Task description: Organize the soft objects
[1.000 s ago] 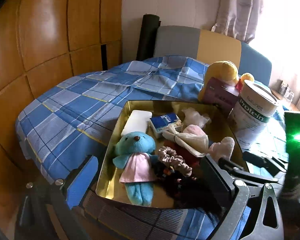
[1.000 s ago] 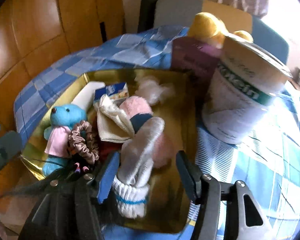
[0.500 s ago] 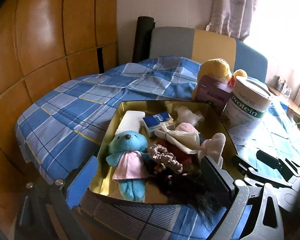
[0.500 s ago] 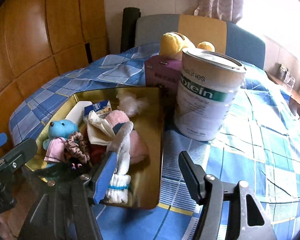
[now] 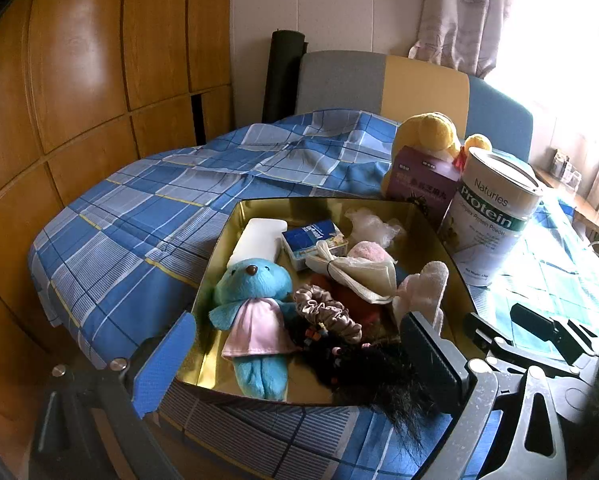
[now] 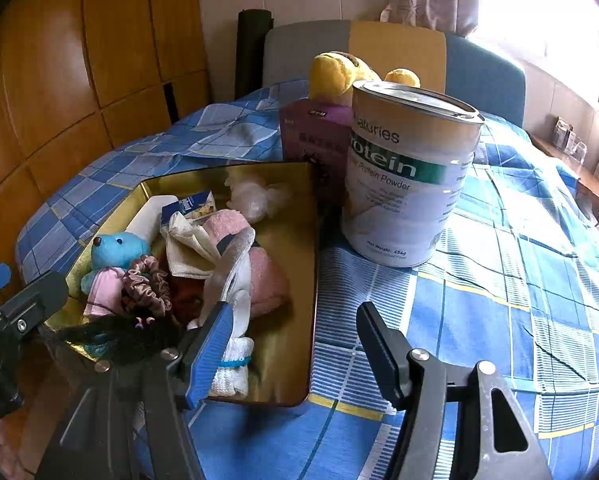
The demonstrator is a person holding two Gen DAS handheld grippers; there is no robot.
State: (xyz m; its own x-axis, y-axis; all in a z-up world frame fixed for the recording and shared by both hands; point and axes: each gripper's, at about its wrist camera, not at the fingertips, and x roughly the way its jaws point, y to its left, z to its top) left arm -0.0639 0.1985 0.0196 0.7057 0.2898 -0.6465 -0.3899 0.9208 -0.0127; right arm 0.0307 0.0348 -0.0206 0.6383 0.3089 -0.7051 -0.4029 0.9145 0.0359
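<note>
Gold metal tray (image 6: 311, 280) on the bed now holds the white sock (image 6: 235, 280), which I have released; my right hand-held gripper (image 6: 295, 344) has backed away nearer, half open and empty.

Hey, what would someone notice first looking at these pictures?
Probably the gold tray on the blue checked bedspread, heaped with soft things; a blue teddy lies at its near left. Right of the tray stands a big protein tin, with a yellow plush behind it.
</note>
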